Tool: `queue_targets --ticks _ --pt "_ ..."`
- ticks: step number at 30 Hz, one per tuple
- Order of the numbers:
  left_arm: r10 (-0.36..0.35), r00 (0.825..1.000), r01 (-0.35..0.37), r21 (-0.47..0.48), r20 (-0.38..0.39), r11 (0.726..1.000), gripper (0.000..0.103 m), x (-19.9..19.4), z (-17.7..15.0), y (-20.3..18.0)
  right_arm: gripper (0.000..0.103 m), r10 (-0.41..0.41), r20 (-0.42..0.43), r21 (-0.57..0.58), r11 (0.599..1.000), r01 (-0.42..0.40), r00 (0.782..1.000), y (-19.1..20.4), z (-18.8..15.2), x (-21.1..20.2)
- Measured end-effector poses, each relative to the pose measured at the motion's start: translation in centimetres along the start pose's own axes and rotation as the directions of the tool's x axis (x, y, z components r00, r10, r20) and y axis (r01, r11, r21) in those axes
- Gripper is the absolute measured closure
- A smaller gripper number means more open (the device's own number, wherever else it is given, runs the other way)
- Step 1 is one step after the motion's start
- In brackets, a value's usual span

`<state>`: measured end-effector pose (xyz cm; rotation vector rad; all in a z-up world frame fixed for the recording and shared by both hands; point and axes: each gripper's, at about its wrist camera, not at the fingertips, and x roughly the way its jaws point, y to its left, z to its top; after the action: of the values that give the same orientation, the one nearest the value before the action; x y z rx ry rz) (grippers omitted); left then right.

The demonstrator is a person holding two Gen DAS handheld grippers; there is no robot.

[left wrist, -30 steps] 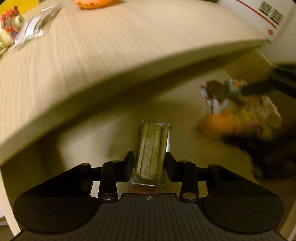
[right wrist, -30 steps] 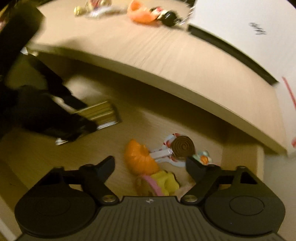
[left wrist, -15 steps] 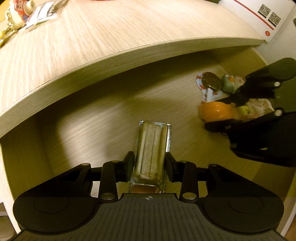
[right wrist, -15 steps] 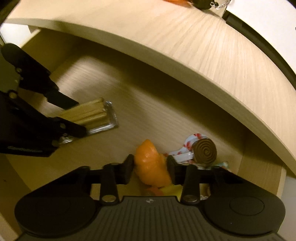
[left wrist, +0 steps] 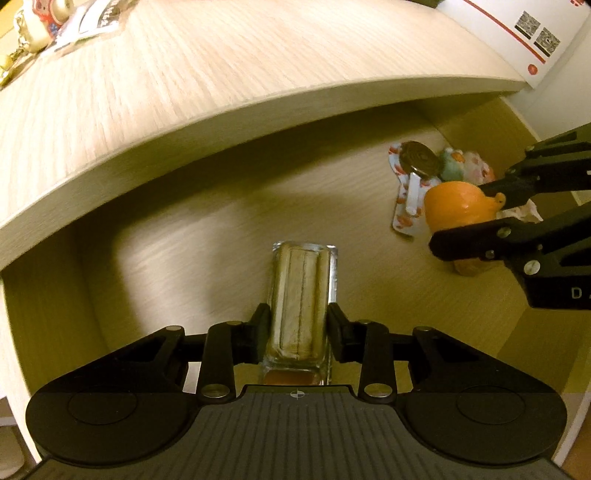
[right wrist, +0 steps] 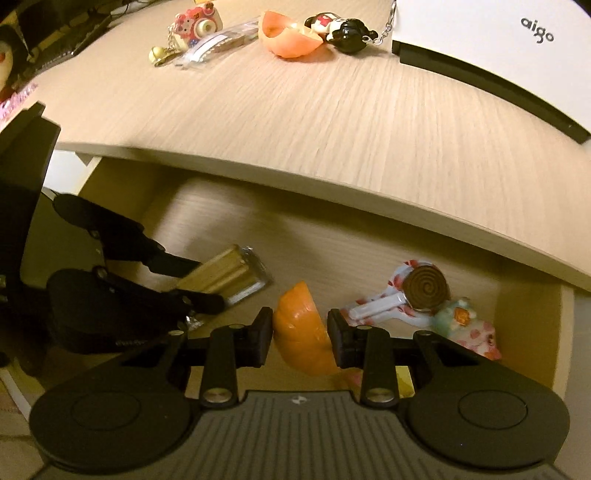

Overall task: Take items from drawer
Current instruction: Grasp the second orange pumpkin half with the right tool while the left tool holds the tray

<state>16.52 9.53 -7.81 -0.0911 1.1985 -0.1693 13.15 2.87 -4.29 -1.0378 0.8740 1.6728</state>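
Clamping a clear packet (left wrist: pixel 301 295), the left jaws; the right's grip an orange, perhaps plastic, shell (right wrist: pixel 301 328).

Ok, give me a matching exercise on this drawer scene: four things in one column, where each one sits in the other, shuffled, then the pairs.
Things
1. clear packet of sticks
2. orange shell piece
3. spiral lollipop
4. black-haired keychain figure

Places
A. lying on the drawer floor, no gripper on it
B. up on the desk top
C. between the fingers of the left gripper
D. between the fingers of the right gripper

Pairs: 1-C, 2-D, 3-A, 4-B
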Motion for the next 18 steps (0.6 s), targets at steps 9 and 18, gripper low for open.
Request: queue_targets --ticks 9,18 --pt "-0.043 0.999 0.044 0.040 -0.020 0.998 0.067 -1.6 -1.0 -0.3 0.071 -0.054 -0.007 -0.029 0.998 0.054 0.998 -0.3 -1.1 -0.7" --pt "-0.122 0.993 0.120 0.120 0.009 0.986 0.067 -6.0 -1.1 -1.2 0.071 -0.059 0.004 -0.012 0.998 0.059 0.998 -0.8 -2.1 -1.3"
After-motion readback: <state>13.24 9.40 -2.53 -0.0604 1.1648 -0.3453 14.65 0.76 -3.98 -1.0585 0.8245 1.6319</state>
